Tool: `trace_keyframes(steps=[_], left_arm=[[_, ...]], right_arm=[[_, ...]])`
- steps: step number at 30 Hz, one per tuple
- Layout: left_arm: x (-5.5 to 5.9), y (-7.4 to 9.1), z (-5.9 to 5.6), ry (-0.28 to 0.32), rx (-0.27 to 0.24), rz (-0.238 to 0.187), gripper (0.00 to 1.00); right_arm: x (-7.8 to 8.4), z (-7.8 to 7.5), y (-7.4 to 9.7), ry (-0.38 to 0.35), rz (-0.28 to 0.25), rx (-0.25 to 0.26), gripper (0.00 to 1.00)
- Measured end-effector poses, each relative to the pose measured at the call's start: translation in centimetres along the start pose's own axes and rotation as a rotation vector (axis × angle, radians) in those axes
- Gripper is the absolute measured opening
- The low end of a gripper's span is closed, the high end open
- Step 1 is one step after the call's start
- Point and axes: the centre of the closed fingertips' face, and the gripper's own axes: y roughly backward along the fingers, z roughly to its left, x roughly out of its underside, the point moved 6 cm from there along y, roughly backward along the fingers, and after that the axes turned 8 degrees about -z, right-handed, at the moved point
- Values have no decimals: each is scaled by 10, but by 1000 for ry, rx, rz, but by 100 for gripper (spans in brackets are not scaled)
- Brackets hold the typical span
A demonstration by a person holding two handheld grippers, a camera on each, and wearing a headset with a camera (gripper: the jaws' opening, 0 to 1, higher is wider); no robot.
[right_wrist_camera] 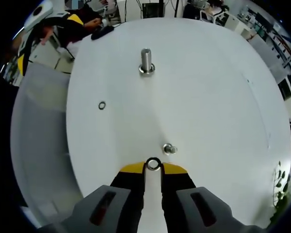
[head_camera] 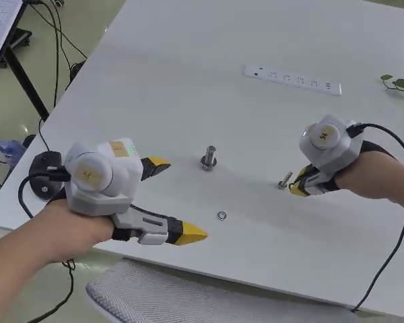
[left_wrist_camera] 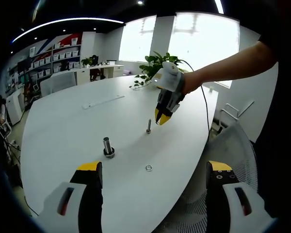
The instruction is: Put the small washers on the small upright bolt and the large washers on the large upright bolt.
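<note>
Right gripper (right_wrist_camera: 153,170) pinched nearly closed on a small washer (right_wrist_camera: 153,164), just short of the small bolt (right_wrist_camera: 169,148): best centre the hole over the tip, level it, then let go; left gripper (left_wrist_camera: 153,167) gapes wide, empty.

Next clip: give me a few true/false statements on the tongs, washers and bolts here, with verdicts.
1. The right tongs grip a washer at their tips. True.
2. The left tongs are shut on a washer. False: they are open and hold nothing.
3. A loose washer lies on the table. True.
4. The large bolt lies on its side. False: it stands upright.
5. The right tongs are nearer the small bolt than the large bolt. True.
</note>
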Motion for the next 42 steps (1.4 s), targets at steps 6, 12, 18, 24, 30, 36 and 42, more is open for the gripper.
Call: trace_keyframes(steps=[6,12,18,24,30,36,42], left_arm=[[2,-2,5,-19,-34,15,93],[3,-3,10,-25,-69,22,99],[10,-3,9,-45,-78,61,99],[13,-2,7,-36,-83,68,100],[13,-3,8,-34,-77,72,99],[13,-5,8,-32,-68,75,98],[14,-5,7,-28,-64,78,96]], right_arm=[[3,-14,6,-8,-6,25,12],[-2,-20,7,-4,-24,35,12],[-10,-25,6,14,-35,37,12],[-15,-25,3,26,-40,32,12],[-18,-25,0,42,-35,28,12],[-18,-25,-2,41,-29,19,12],[-18,-24,-2,42,-28,14,12]])
